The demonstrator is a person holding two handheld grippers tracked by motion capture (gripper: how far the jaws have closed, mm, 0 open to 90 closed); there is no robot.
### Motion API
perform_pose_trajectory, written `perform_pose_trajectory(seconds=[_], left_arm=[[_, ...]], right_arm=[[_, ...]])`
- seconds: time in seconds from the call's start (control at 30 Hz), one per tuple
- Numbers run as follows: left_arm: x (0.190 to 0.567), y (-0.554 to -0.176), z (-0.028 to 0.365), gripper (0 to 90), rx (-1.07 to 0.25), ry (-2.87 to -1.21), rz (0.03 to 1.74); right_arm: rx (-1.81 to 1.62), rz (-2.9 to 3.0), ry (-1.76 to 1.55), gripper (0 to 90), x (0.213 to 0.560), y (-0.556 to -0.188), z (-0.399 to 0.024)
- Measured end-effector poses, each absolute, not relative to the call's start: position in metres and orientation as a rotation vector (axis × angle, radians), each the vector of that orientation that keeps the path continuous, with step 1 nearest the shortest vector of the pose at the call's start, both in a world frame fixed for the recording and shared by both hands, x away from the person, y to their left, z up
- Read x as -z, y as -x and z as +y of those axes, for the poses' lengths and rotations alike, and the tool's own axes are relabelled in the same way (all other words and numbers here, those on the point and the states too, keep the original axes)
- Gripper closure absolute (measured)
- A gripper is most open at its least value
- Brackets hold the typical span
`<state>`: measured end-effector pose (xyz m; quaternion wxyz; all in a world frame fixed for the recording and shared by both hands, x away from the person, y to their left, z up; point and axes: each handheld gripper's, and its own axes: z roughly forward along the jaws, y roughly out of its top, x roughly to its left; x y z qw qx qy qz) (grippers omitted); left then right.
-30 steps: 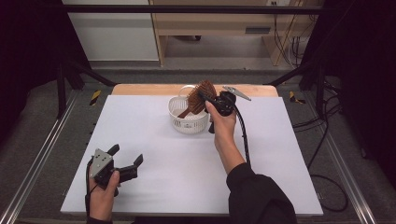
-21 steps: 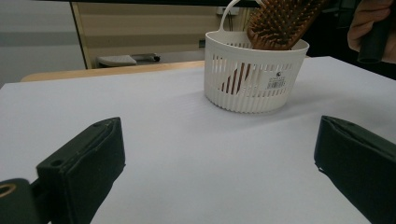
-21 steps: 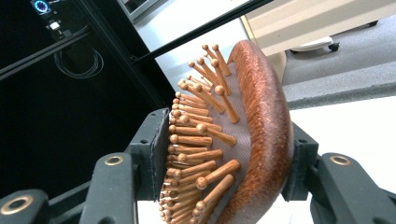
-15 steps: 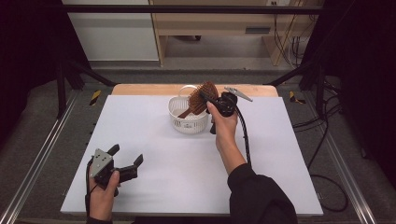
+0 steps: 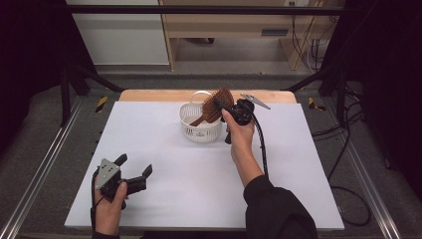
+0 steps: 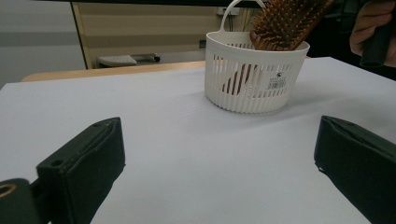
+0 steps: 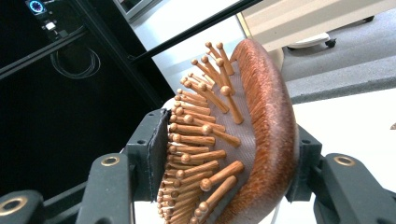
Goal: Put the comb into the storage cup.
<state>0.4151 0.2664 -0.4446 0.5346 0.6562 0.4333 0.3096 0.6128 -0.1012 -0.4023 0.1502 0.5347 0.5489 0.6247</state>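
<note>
The right tool [image 5: 226,108] was clamped on the head of a wooden paddle hairbrush [image 5: 215,105], which stood tilted in a small white slotted basket [image 5: 197,130] at the far middle of the white worktop [image 5: 199,184]. In the high view the handle ran down into the basket while the head rose above the rim. In the right gripper view one jaw pressed against the wooden pins of the hairbrush [image 7: 243,135] and the other against its rounded back, so the grip ran across the thickness of the head.

The brush looked light and stiff. Its smooth, curved wooden back would probably be the slippery side, while the pins sit in a cushioned pad that would likely give a little under pressure. A hold across the head, as here, seemed workable but prone to rocking. The narrow handle would offer a firmer place to take it, though it sat inside the basket [image 6: 254,77] and was partly hidden behind the slats.

The basket itself appeared thin plastic and light, so it might shift or tip if the brush dragged against its rim.

The left tool [image 5: 133,172] rested near the front left corner of the worktop in the person's hand, jaws wide apart and holding nothing.
</note>
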Motion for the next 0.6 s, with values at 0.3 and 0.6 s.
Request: perform_pose_trajectory(seconds=[0.3,0.6], left_arm=[[0.4446,-0.4152,0.2662,1.8,-0.737,-1.565,1.031],[0.4445,-0.4152,0.2663,1.8,-0.737,-1.564,1.03]], right_arm=[[-1.794,1.574,-1.539,42.7,0.4036,-0.6126,-0.1026],[-1.785,1.575,-1.544,41.9,0.405,-0.6124,-0.1044]])
